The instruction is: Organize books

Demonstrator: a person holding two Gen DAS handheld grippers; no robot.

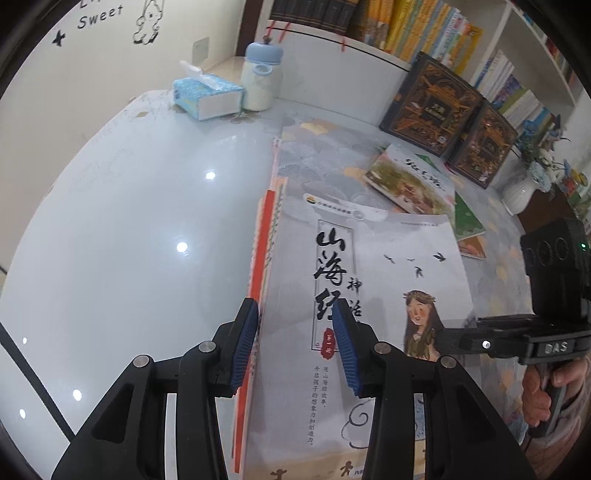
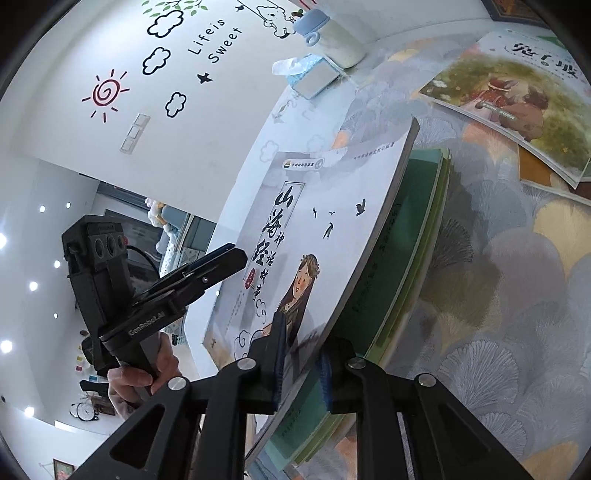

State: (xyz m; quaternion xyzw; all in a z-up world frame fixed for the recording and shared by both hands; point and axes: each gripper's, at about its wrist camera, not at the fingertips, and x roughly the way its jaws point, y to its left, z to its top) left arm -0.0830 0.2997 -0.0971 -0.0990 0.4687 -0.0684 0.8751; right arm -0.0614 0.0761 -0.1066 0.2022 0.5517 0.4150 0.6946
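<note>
Right wrist view: the right gripper [image 2: 301,363] pinches the white book's [image 2: 332,206] corner. The left gripper [image 1: 295,343], half-open, straddles the stack's [image 1: 258,258] edge; square the spines gently.

A home study corner: packed bookshelves [image 1: 424,33], cartoon wall decals [image 2: 177,55], a tissue box [image 1: 207,96] on the desk.

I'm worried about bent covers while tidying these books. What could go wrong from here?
1. The white book sits tilted above the green books, with only its near corner between the right gripper pads; it could pivot, slip or crease there.
2. The left gripper straddles the stack's side, where orange-edged books stick out; closing could catch several, or shove the stack sideways.
</note>
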